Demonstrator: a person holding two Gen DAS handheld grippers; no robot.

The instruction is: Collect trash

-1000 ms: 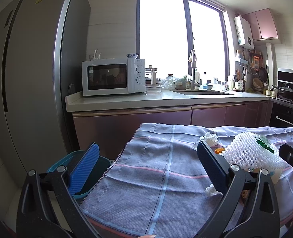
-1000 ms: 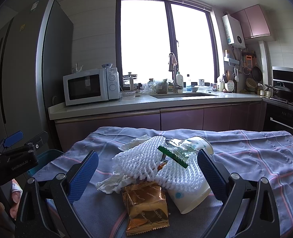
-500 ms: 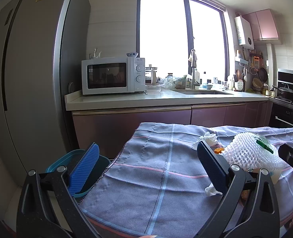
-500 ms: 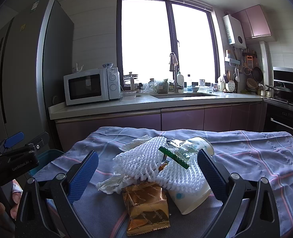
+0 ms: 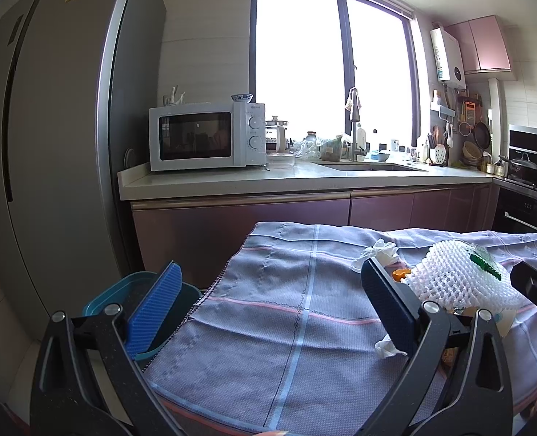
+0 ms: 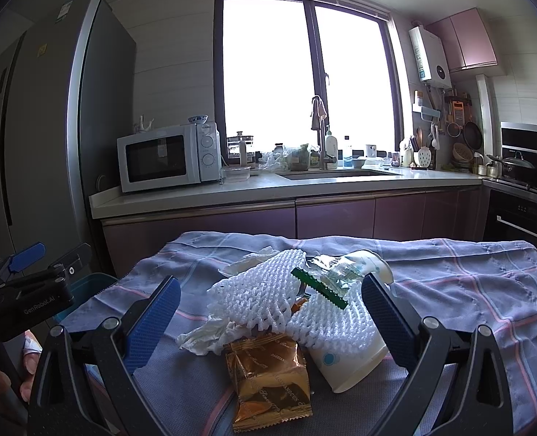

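A heap of trash lies on the grey checked tablecloth point(image 6: 468, 290): white foam netting point(image 6: 264, 298), a gold snack wrapper point(image 6: 268, 381), a tipped paper cup point(image 6: 348, 363), crumpled tissue point(image 6: 203, 334) and a green-edged clear wrapper point(image 6: 326, 279). My right gripper point(image 6: 268, 323) is open, its blue pads either side of the heap, just short of it. My left gripper point(image 5: 272, 309) is open over the cloth's bare left part, with the foam netting point(image 5: 461, 283) to its right. A teal bin point(image 5: 123, 290) stands below the table's left edge.
A tall grey fridge point(image 5: 57, 145) fills the left. Behind the table runs a counter point(image 6: 286, 189) with a white microwave point(image 5: 206, 138), a sink and bottles under a bright window. An oven and hob point(image 6: 526, 181) sit at the right. A hand point(image 6: 28, 363) holds the left gripper's handle.
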